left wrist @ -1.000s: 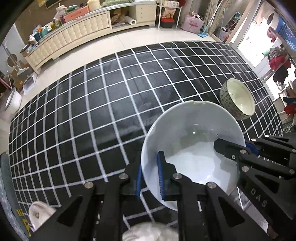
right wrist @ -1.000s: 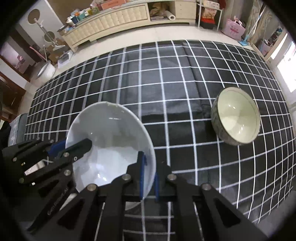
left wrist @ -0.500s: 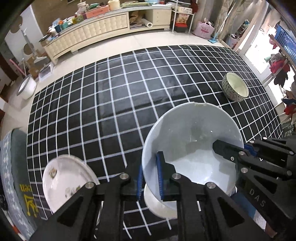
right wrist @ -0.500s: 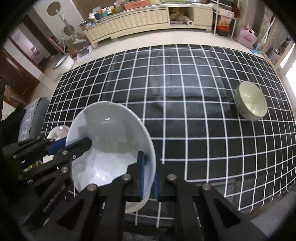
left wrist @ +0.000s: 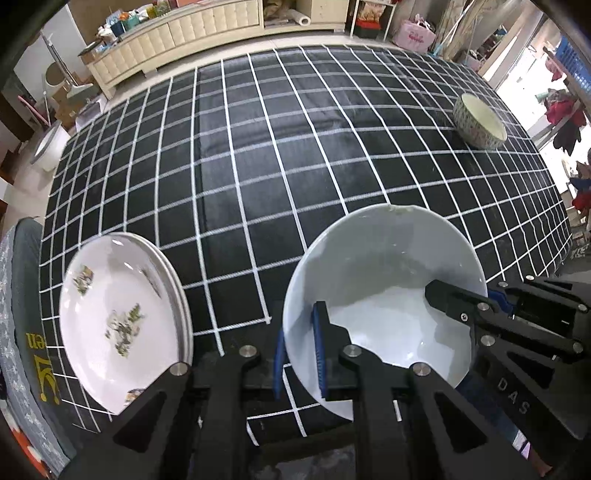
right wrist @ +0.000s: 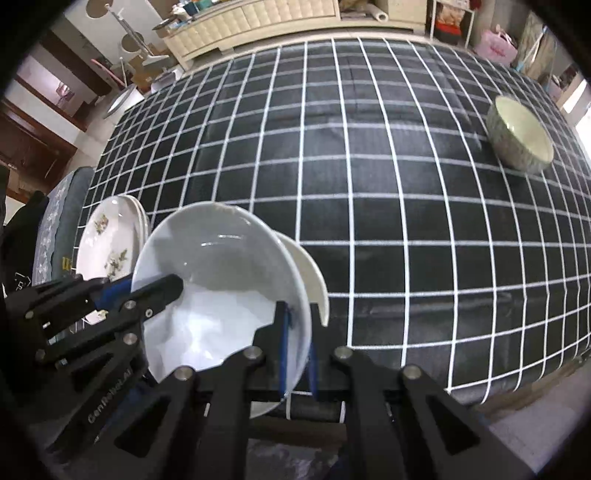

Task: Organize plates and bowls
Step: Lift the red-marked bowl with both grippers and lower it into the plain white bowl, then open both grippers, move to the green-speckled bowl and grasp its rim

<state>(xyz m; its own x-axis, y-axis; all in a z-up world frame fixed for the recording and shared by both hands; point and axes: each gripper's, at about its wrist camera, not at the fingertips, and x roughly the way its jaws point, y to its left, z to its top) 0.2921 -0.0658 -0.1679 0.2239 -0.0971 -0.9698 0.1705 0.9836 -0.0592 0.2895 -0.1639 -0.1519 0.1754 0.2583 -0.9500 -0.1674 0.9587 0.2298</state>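
Observation:
A large white bowl (left wrist: 384, 288) (right wrist: 221, 273) hangs just above the front left of the black grid-cloth table (left wrist: 258, 166). My left gripper (left wrist: 299, 354) is shut on its near-left rim. My right gripper (right wrist: 297, 350) is shut on the opposite rim. Directly beneath the held bowl, a second white bowl (right wrist: 314, 277) peeks out. To the left lies a stack of flower-printed plates (left wrist: 118, 317) (right wrist: 107, 243). A patterned bowl (left wrist: 480, 122) (right wrist: 521, 136) stands upright at the far right of the table.
A grey cushioned seat (left wrist: 22, 332) borders the table's left edge. The table's front edge (right wrist: 480, 391) runs just under the grippers. A cream sideboard (left wrist: 177, 26) with clutter on top stands across the floor beyond the table.
Both grippers have carried the white bowl leftward over the table. The plate stack and the lower white bowl have come into view, and the patterned bowl has receded to the right.

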